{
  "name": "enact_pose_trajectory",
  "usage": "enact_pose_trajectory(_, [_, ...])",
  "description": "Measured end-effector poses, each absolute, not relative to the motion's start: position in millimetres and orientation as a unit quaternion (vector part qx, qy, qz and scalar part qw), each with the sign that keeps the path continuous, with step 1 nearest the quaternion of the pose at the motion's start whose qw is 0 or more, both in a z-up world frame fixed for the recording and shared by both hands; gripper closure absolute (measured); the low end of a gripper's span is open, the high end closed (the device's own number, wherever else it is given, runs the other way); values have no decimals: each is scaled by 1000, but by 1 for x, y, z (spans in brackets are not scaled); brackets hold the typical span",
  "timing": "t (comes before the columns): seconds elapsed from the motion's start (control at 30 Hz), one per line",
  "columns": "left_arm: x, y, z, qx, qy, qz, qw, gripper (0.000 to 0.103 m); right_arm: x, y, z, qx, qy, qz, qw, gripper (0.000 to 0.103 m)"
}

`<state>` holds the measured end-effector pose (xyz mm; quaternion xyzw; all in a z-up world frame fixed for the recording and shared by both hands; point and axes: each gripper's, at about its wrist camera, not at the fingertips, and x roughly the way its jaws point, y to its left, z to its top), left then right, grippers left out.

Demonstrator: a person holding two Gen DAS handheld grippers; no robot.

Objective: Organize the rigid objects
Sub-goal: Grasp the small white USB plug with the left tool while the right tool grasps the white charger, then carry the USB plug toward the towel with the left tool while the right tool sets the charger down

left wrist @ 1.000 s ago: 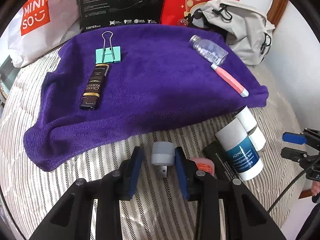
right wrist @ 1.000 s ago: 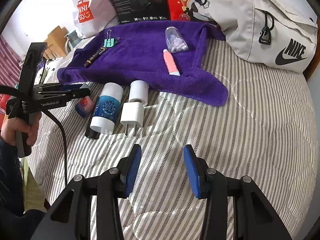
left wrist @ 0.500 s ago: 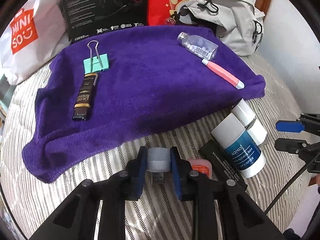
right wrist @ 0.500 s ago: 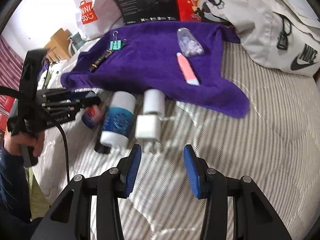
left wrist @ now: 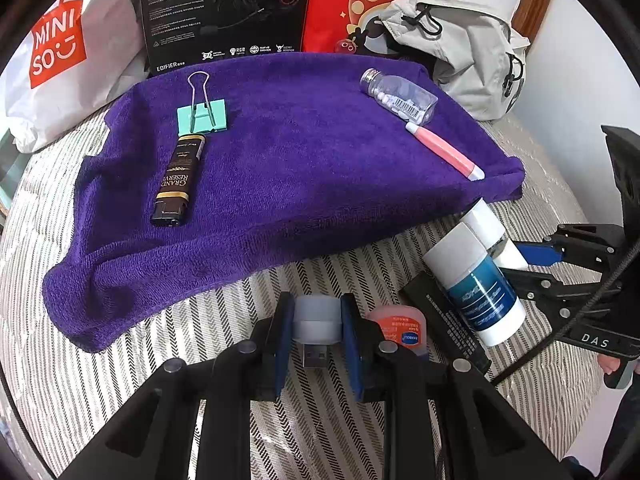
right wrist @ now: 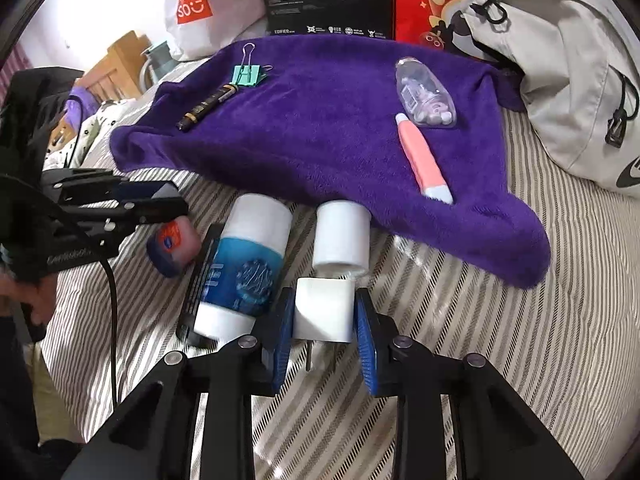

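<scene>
the left gripper (left wrist: 316, 334) has its blue pads pressed tight on both sides of a small grey usb light (left wrist: 317, 320), whose metal plug points back toward the camera, just above the striped bedding (left wrist: 120, 380) at the near edge of the purple towel (left wrist: 304, 168). just right of it lie a small red jar (left wrist: 400, 326), a flat black box (left wrist: 444, 328) and a blue-and-white tube (left wrist: 474, 286). the right gripper (right wrist: 323, 334) has its jaws partly open on either side of a white plug adapter (right wrist: 323, 310); the left pad looks to be touching it and a thin gap shows at the right pad, so whether it grips cannot be told. the adapter's prongs point toward the camera, and a white cylinder (right wrist: 341, 238) lies just beyond it against the towel's near edge. on the towel, far left, a teal binder clip (left wrist: 202, 114) sits just beyond a black lighter (left wrist: 176, 182); far right, a clear pill bottle (left wrist: 398, 96) lies beside a pink pen (left wrist: 444, 151). behind the towel stand a white shopping bag (left wrist: 68, 64), a black box (left wrist: 224, 12), a red bag (left wrist: 360, 4) and a grey backpack (left wrist: 472, 48).
</scene>
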<state>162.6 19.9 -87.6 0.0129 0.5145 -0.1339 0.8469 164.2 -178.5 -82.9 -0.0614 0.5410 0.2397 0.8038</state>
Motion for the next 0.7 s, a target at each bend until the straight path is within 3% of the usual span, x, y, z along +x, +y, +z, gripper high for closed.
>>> enact_pose_trajectory(0.47, [154,30,-88,20,506,-112,855,80,153,-218,-83,-69,549,195,810,75])
enact_pose_trajectory(0.7, [150,49,-84,-28,507,-125,852,80,153,-228,-74,-52,551,211,806,75])
